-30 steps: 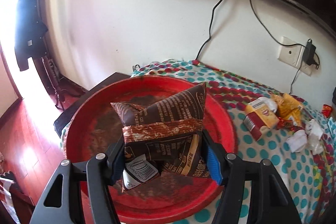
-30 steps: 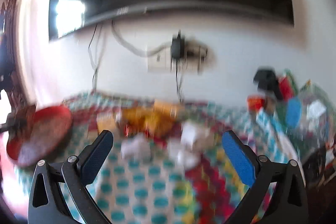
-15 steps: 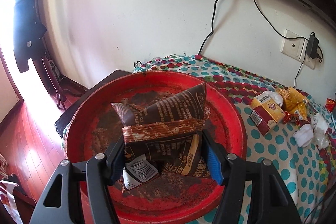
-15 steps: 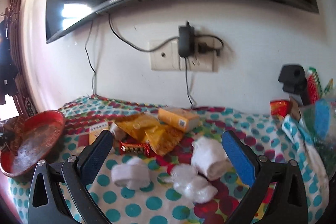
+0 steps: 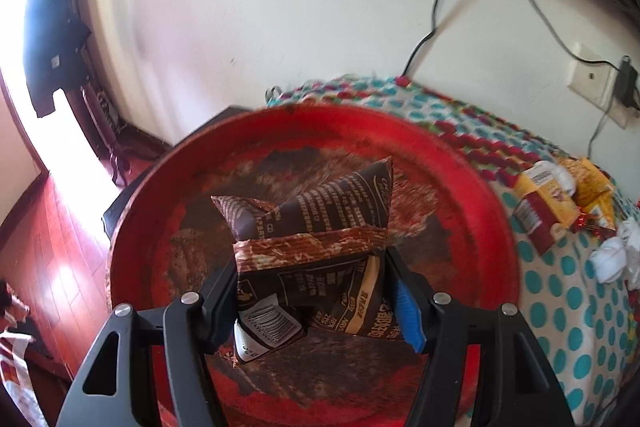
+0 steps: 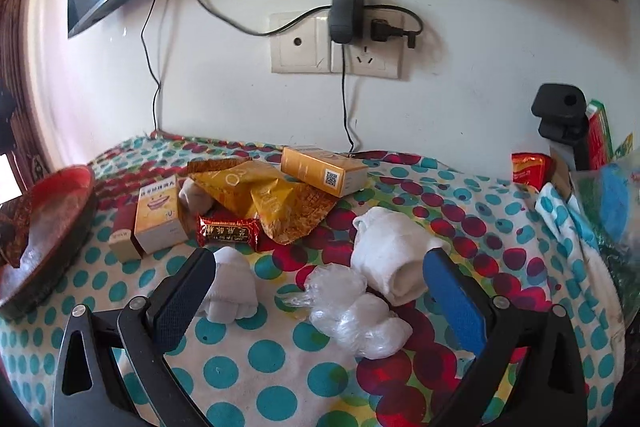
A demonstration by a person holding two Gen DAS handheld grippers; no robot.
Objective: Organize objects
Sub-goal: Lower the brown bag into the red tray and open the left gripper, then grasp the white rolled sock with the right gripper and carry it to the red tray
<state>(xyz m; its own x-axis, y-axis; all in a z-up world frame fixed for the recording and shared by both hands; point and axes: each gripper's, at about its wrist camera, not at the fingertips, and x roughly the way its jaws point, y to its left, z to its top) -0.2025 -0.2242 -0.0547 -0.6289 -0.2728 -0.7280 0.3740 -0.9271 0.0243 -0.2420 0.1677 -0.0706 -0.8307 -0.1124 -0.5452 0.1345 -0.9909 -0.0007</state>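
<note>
- Left gripper (image 5: pixel 316 301) clamped narrow on a brown snack packet (image 5: pixel 316 247), both pads pressed into its lower half, barcode corner poking out at 7 o'clock of the grip
- Packet held over the middle of the red round tray (image 5: pixel 452 163), whose worn base fills the left wrist view; whether the packet's bottom edge already touches the base cannot be told
- Step in hand, by the look of it: dropping this packet off in the tray, the gathering place for the loose things
- Next move for the left side calls for lowering until the packet rests, then spreading the pads and backing out toward 6 o'clock without dragging the crinkly foil along
- Tray seen from the right wrist view at 9 o'clock, sitting on the polka-dot cloth (image 6: pixel 272 355)
- At 11 o'clock of the right view, a yellow-and-white box (image 6: pixel 158 215) standing beside a red candy bar (image 6: pixel 228 229), with gold foil bags (image 6: pixel 264 199) and an orange carton (image 6: pixel 322 171) behind
- Right gripper (image 6: pixel 320 301) spread wide and empty, low over the cloth
- Between its pads: a white rolled sock (image 6: pixel 232 291) just beside the left pad, a crumpled clear plastic wrap (image 6: pixel 352 311) in the middle, a second white sock roll (image 6: pixel 394 255) near the right pad
- Likely next pick here one of these soft items; calls for centring on a single one, since closing now would risk pinching several at once
</note>
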